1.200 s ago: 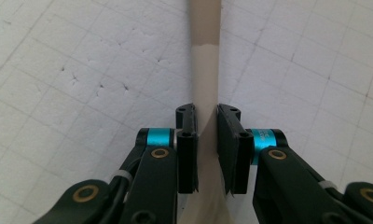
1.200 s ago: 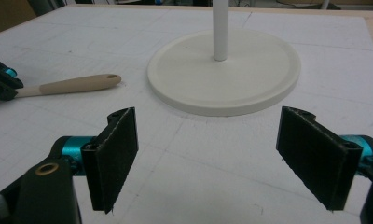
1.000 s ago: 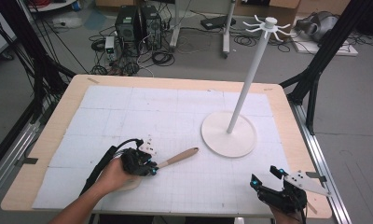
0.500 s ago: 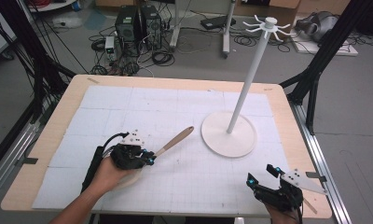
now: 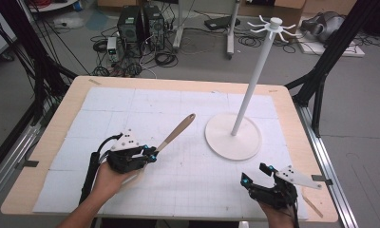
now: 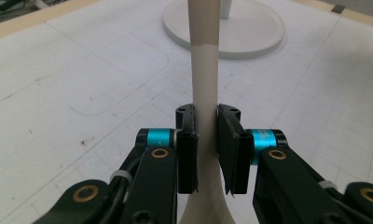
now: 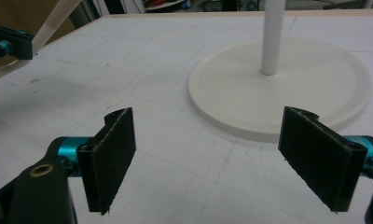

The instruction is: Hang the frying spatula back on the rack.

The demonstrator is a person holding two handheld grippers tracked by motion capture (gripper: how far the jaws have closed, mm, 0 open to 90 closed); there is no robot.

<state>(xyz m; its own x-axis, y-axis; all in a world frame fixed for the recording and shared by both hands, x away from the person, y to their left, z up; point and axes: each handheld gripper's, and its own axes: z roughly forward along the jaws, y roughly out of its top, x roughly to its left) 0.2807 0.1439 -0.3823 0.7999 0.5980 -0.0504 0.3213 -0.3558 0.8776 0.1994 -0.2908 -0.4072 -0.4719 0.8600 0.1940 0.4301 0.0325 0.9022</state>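
My left gripper has its fingers clenched on the handle of a wooden spoon; the handle runs straight out ahead of them, lifted off the bench. My right gripper fingers are released, wide apart, nothing between. Ahead of them is the white stand. I can't read any writing or labels.
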